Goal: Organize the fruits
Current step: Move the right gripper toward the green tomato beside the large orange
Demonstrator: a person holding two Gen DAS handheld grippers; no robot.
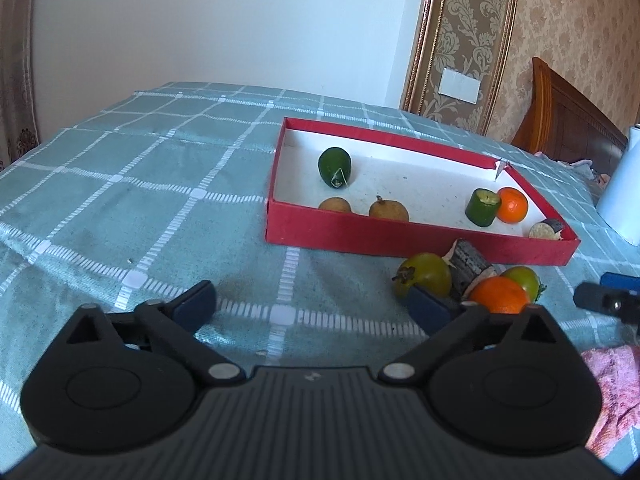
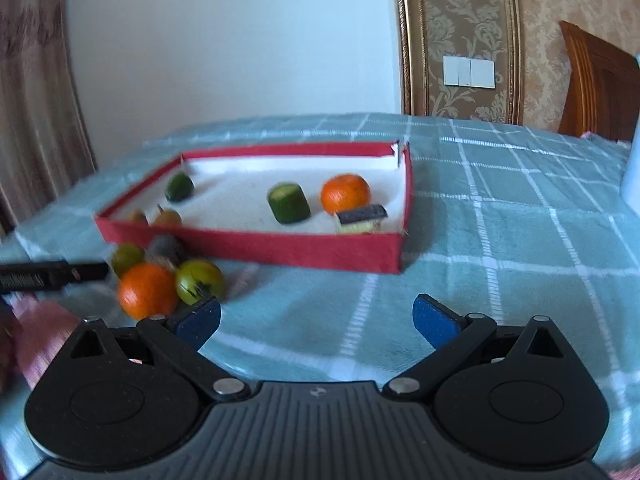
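Black-framed left tongs sit closest to the lens, their two blue pads spread wide with nothing between them, only the checked cloth covering the surface. Right tongs are likewise wide open and empty.

Just past the left tongs' right pad lies a cluster outside the box: two green persimmons, one loose orange and one dark bark-like chunk, all touching or nearly so, right beside the near wall of the red box.

Inside the box, on its white floor, six things lie apart: one dark green fruit toward the far left, two small brown fruits against the near wall, one cut green cylinder touching one boxed orange, and one dark-skinned slice in the near right corner.

A pink cloth lies at the right edge.
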